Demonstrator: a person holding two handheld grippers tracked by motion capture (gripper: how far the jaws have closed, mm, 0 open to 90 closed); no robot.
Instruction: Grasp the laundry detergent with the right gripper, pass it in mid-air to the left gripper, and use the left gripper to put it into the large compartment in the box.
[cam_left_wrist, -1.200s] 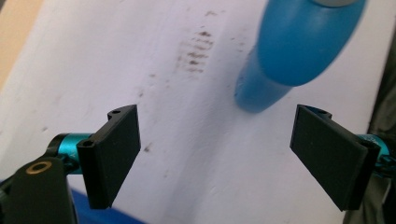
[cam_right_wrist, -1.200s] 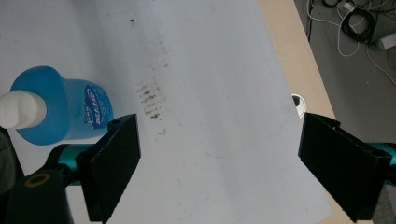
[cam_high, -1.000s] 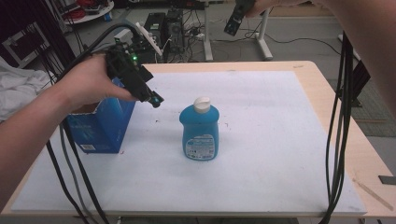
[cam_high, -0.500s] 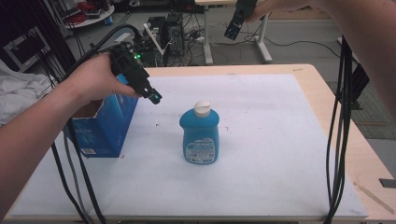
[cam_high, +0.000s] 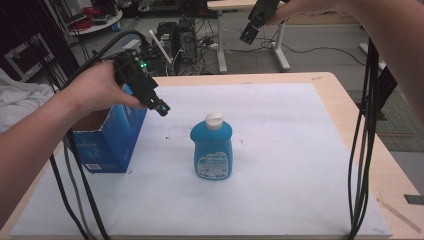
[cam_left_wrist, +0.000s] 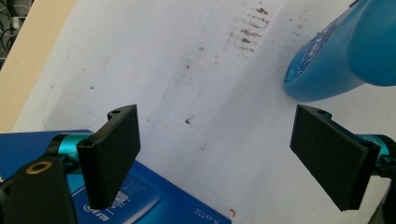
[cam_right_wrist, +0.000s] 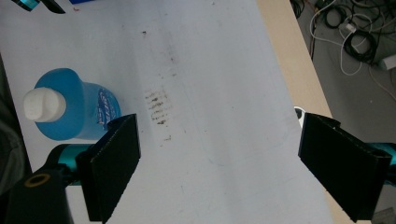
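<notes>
Overhead, perhaps, open blue box (cam_high: 107, 142).

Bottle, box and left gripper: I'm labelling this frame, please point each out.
blue bottle (cam_high: 212, 150), high view, front label.
blue box (cam_high: 112, 142), high view, side wall.
left gripper (cam_high: 162, 108), high view, jaw tips.

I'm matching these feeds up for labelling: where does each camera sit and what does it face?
High view: above the person's side, facing forward and down on the table; both forearms, left gripper, right gripper.
Left gripper view: on the left gripper, looking down between its open fingers at the blue box.
Right gripper view: on the raised right gripper, looking down; open fingers.
All share the blue bottle.
</notes>
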